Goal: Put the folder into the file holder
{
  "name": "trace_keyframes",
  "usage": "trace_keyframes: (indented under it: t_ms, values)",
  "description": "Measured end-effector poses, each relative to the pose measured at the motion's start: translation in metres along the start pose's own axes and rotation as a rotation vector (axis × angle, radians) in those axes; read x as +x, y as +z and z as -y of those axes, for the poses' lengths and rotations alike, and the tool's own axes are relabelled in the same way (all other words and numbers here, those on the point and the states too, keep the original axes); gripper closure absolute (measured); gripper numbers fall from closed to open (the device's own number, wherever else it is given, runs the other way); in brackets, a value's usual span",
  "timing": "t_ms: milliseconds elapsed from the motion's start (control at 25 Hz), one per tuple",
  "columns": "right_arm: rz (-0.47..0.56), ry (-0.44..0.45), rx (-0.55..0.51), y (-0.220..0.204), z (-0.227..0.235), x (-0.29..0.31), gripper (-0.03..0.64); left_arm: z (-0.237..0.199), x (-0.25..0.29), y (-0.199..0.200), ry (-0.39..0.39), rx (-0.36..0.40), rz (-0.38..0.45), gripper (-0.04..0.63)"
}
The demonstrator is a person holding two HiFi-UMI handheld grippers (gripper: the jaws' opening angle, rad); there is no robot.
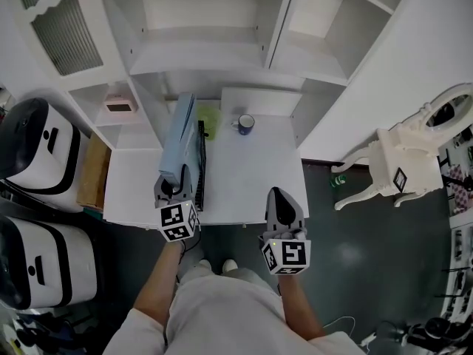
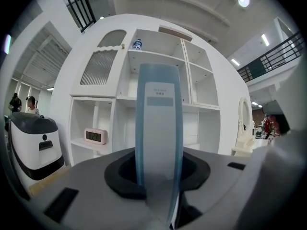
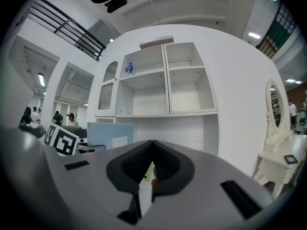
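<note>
The black file holder (image 1: 201,161) stands on the white tabletop (image 1: 251,176). The blue folder (image 1: 179,135) stands up on its edge, right against the holder's left side, and leans a bit. I cannot tell if its bottom edge is inside the holder. A blue mug (image 1: 246,124) sits at the back of the tabletop, well apart from the holder. I cannot tell what is in it. A small clock (image 1: 120,106) sits in a low box of the white cupboard (image 1: 199,43).

My left tongs (image 1: 176,182) are squeezed shut on the near end of the folder and point toward the cupboard. My right tongs (image 1: 276,195) are over the near edge of the tabletop. They are closed with their tips touching and nothing in them. Both my arms reach forward.

The left gripper view shows the folder's thin back with a pale label (image 2: 162,96). The right gripper view shows its flat blue side. Both gripper views show a little bottle (image 3: 128,69) on a high shelf, which the head view does not.
</note>
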State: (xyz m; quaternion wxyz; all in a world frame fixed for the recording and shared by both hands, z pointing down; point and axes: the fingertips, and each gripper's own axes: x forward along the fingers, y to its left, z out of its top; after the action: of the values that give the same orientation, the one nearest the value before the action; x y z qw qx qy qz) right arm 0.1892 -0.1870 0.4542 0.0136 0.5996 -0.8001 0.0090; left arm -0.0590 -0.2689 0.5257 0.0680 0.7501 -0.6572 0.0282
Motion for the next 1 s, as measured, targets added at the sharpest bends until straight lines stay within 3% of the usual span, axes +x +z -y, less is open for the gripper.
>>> trace_keyframes:
  t_ms: [1000]
  values:
    - [0.001, 0.014, -0.088, -0.003, -0.006, 0.008, 0.618, -0.005, 0.025, -0.128, 0.064, 0.071, -0.004, 0.460]
